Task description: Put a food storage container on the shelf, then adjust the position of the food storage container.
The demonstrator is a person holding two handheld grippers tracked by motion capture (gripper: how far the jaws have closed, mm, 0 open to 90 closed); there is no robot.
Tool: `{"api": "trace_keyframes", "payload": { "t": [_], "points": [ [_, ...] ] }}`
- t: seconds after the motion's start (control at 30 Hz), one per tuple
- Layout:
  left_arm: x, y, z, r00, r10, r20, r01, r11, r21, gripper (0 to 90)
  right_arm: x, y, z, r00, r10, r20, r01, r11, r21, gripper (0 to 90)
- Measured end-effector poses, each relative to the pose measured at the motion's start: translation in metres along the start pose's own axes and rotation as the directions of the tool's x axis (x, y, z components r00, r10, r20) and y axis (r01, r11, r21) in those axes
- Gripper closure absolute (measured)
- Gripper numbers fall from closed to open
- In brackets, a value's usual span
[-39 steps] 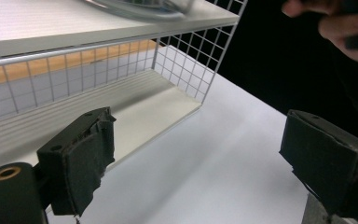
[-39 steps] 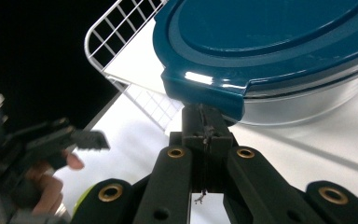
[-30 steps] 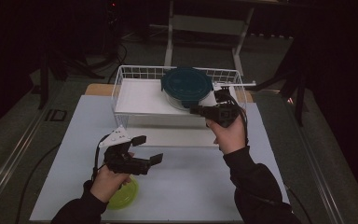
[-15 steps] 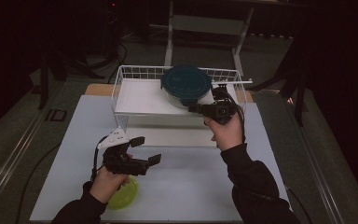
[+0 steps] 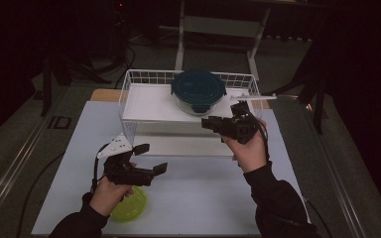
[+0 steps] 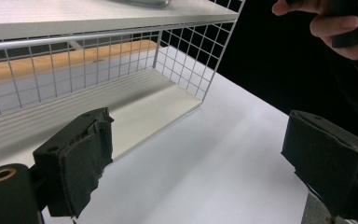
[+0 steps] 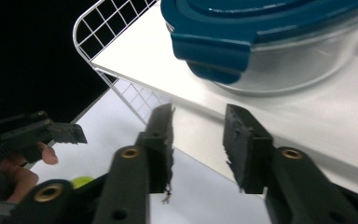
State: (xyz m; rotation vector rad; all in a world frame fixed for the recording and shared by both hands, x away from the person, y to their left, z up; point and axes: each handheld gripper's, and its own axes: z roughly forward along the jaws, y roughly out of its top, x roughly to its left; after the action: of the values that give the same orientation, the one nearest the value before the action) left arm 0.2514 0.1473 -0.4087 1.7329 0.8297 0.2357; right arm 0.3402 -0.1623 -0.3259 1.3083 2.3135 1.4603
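A glass container with a dark teal lid stands on the top shelf of a white wire rack at the back of the table. My right gripper hovers just in front of the rack's front edge, below the container, open and empty. In the right gripper view the container sits just above and beyond the gripper. My left gripper hangs open over the white table, front left. In its own view the gripper holds nothing, and the rack lies ahead.
A lime-green bowl lies on the white table top under the left hand. The rack's lower shelf is bare. A metal frame stands behind the table, and dark floor surrounds it.
The right gripper has drawn back slightly toward the person, away from the container. The left gripper has barely moved.
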Motion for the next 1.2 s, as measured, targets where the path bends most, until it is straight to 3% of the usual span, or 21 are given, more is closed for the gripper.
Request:
{"api": "trace_keyframes", "payload": {
  "t": [0.17,0.53,0.57,0.67,0.87,1.03,1.07,1.2],
  "points": [
    [-0.002,0.000,-0.003,0.9999,0.011,0.001,-0.011,0.9999,-0.002,5.3,0.000,-0.012,-0.008,0.9996,-0.014,-0.023,0.014,1.000,-0.015,43.0],
    [-0.003,-0.002,-0.009,0.9995,0.024,0.020,-0.024,0.9995,0.020,1.7,-0.003,-0.035,-0.019,0.9978,-0.016,-0.064,0.013,0.999,-0.045,18.6],
    [-0.003,-0.003,-0.009,0.9995,0.024,0.021,-0.024,0.9995,0.022,1.6,-0.004,-0.038,-0.021,0.9955,-0.027,-0.091,0.023,0.999,-0.046,12.6],
    [-0.003,-0.005,-0.012,0.9995,0.029,0.009,-0.029,0.9994,0.018,0.7,-0.004,-0.045,-0.025,0.9930,-0.029,-0.115,0.023,0.998,-0.056,10.5],
    [0.001,-0.011,-0.021,0.9992,0.033,0.020,-0.033,0.9994,0.011,0.4,-0.007,-0.062,-0.035,0.9955,-0.091,-0.029,0.086,0.988,-0.125,10.5],
    [0.008,-0.017,-0.029,0.9980,0.056,-0.029,-0.054,0.9960,0.071,0.4,-0.012,-0.077,-0.045,0.9936,-0.112,0.015,0.113,0.982,-0.154,10.6],
    [0.009,-0.019,-0.031,0.9979,0.054,-0.035,-0.051,0.9952,0.083,0.4,-0.013,-0.080,-0.046,0.9928,-0.116,0.028,0.119,0.981,-0.152,10.6],
    [0.016,-0.024,-0.040,0.9979,0.047,-0.046,-0.042,0.9949,0.091,0.4,-0.018,-0.092,-0.050,0.9957,-0.092,0.012,0.093,0.989,-0.112,10.7]
  ]
}}
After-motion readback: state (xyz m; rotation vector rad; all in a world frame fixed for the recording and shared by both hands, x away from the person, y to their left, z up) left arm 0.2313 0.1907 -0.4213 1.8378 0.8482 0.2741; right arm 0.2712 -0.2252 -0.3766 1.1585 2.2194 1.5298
